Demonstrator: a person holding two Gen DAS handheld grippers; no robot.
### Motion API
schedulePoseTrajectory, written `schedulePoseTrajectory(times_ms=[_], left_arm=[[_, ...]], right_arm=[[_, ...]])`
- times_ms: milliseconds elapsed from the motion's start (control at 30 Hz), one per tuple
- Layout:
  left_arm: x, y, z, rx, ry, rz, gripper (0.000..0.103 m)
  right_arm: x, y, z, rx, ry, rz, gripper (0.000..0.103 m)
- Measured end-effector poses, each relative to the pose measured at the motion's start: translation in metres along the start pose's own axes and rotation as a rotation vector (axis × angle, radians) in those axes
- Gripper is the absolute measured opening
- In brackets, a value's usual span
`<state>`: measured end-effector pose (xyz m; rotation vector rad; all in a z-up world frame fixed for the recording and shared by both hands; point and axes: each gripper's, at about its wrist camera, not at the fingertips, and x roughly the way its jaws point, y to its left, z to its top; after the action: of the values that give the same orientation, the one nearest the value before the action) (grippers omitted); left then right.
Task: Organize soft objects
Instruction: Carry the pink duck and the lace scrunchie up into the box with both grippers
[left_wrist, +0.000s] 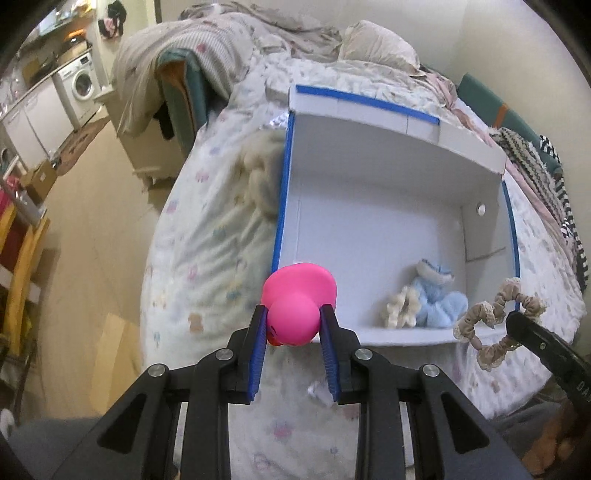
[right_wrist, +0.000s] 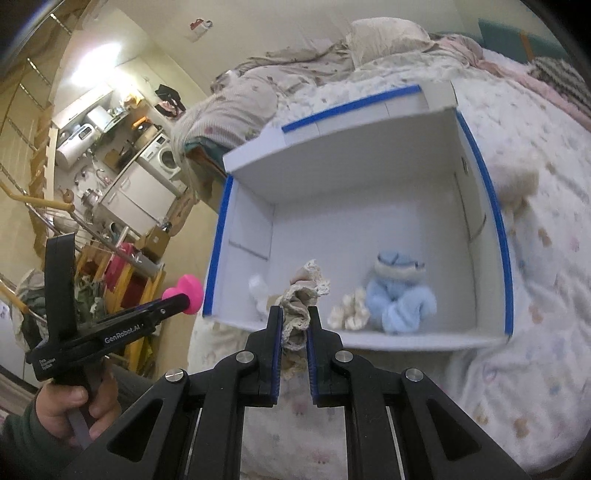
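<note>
Home bedroom, bed (left_wrist: 207, 221), washing machine (left_wrist: 82, 82)

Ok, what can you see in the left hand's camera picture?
The left gripper squeezes a pink toy beside a white box on a bed. Inside the box lie a blue plush toy and a cream scrunchie.

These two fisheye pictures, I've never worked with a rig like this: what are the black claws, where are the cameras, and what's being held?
The claws are two hand-held grippers; a person squeezes each, and a camera on each looks along its fingers. In the left one's view, the left gripper clamps a pink rubber toy. In the right one's view, the right gripper pinches a beige lace scrunchie. Ahead, on the bed, sits a white box with blue edges holding a blue plush toy and a cream scrunchie.
</note>
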<state>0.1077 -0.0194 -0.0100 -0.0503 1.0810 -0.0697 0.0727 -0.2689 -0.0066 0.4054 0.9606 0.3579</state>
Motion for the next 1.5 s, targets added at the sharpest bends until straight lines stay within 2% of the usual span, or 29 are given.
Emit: schedulePoseTrajectory(times_ms=[267,400,567,767,933,1100,1233,1500], left_arm=[[0.024,-0.007,0.023,0.016,0.023,0.012,0.025],[0.034,-0.016,0.032,0.038,0.024,0.014,0.025],[0.047,-0.034,0.043,0.081,0.019,0.014,0.025],[0.065,-0.047,0.047,0.098,0.011,0.016,0.025],[0.079,-0.055,0.046,0.133,-0.032,0.036,0.025],[0.094,-0.058,0.047,0.132,-0.017,0.009,0.025],[0.106,-0.06,0.045,0.124,0.024,-0.017,0.025],[0.111,-0.068,0.042,0.159,0.038,-0.012,0.025]], right_arm=[[0.015,-0.008,0.029,0.001,-0.007,-0.014,0.014],[0.024,-0.016,0.034,-0.021,-0.069,0.063,0.014],[0.036,-0.024,0.035,-0.012,-0.083,0.074,0.014],[0.053,-0.033,0.036,0.013,-0.045,0.045,0.014],[0.065,-0.036,0.035,0.025,-0.022,0.021,0.014],[0.079,-0.039,0.034,0.037,0.015,0.001,0.014],[0.092,-0.042,0.032,0.046,0.054,-0.022,0.014],[0.11,-0.05,0.028,0.072,0.112,-0.059,0.014]])
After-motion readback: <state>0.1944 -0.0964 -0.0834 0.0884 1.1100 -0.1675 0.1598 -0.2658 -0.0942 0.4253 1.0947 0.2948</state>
